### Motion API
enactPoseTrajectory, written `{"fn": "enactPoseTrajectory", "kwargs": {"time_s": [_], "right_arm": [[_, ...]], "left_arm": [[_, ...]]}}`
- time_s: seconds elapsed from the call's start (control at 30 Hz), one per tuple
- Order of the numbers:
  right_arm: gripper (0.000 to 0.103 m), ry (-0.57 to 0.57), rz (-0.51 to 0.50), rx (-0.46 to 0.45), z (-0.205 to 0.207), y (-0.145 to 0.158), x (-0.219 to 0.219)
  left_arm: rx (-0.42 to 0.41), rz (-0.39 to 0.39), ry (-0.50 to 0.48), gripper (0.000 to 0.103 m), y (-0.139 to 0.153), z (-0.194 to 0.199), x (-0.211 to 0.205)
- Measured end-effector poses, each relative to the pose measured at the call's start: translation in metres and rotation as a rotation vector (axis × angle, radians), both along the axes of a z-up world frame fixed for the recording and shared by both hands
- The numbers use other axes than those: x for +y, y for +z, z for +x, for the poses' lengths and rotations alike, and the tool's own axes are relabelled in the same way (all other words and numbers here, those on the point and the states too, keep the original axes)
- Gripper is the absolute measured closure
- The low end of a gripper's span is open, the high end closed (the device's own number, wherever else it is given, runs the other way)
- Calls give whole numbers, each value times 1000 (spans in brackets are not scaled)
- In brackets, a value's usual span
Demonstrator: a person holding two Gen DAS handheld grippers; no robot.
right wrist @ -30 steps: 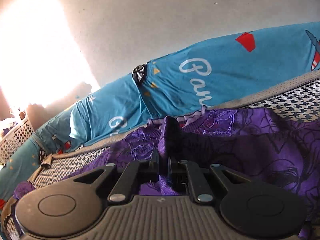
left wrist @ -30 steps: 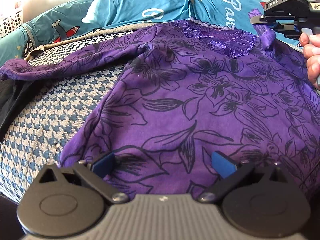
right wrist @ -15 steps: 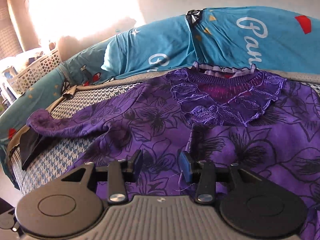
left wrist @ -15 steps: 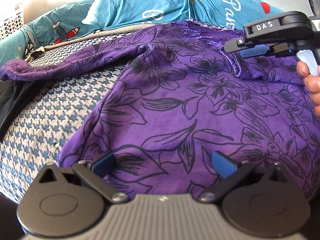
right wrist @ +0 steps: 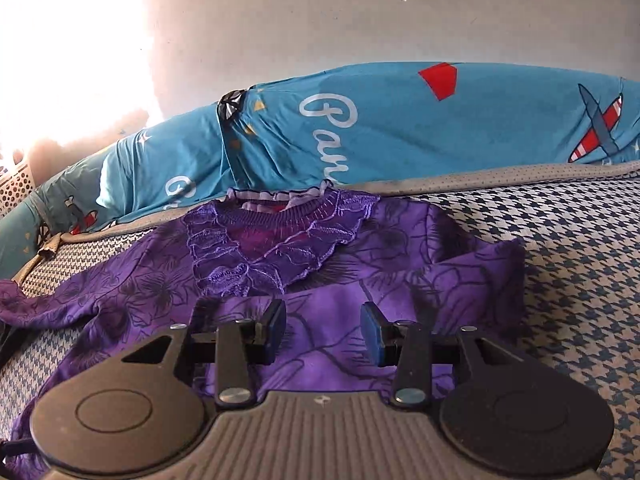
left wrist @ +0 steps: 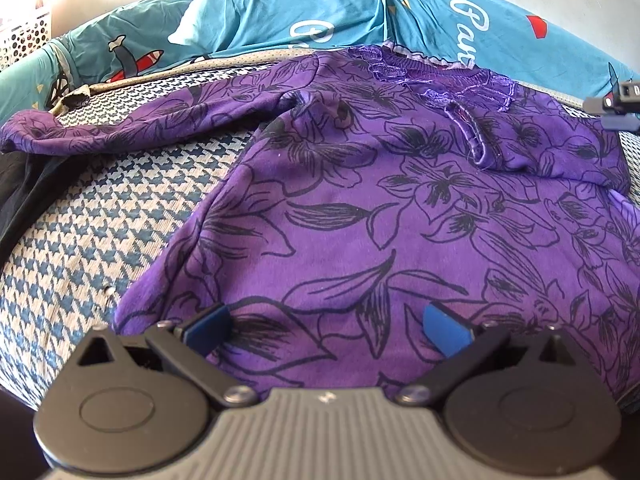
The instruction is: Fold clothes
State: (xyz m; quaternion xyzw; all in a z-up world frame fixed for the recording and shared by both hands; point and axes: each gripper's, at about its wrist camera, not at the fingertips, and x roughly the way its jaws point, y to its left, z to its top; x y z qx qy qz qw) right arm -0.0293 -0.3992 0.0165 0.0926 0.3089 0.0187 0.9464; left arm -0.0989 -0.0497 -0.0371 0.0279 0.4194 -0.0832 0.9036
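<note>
Right gripper (right wrist: 323,330): jaws parted, empty, now drawn back off the right sleeve it pinched a second ago; sleeve laid across the chest, first fold placed. Left gripper (left wrist: 326,326): wide open, empty, above the hem. Purple top (left wrist: 400,220): soft floral-print knit, lace collar, flat on houndstooth mattress (left wrist: 120,220). Far: teal bedding (right wrist: 400,132).

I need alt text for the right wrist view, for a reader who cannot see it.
A purple floral top with a lace collar lies on a blue-and-white houndstooth mattress, one sleeve folded in. The right gripper hangs open above it, holding nothing. Blue printed bedding lies behind.
</note>
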Motion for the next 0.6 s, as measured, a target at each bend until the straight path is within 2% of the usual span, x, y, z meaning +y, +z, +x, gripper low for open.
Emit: {"fn": "enactPoseTrajectory", "kwargs": {"time_s": [0.17, 0.33, 0.47, 0.53, 0.6], "right_arm": [[62, 175, -177, 60, -3, -19, 38], [61, 309, -289, 114, -1, -40, 70], [57, 339, -404, 147, -1, -57, 83], [51, 326, -474, 114, -1, -62, 89], [52, 309, -520, 94, 1, -65, 93]], "left_arm": [[-1, -19, 12, 0, 1, 3, 2], [1, -31, 16, 0, 2, 4, 3], [3, -40, 19, 0, 2, 4, 4], [3, -39, 20, 0, 2, 5, 3], [2, -33, 20, 0, 1, 5, 2]]}}
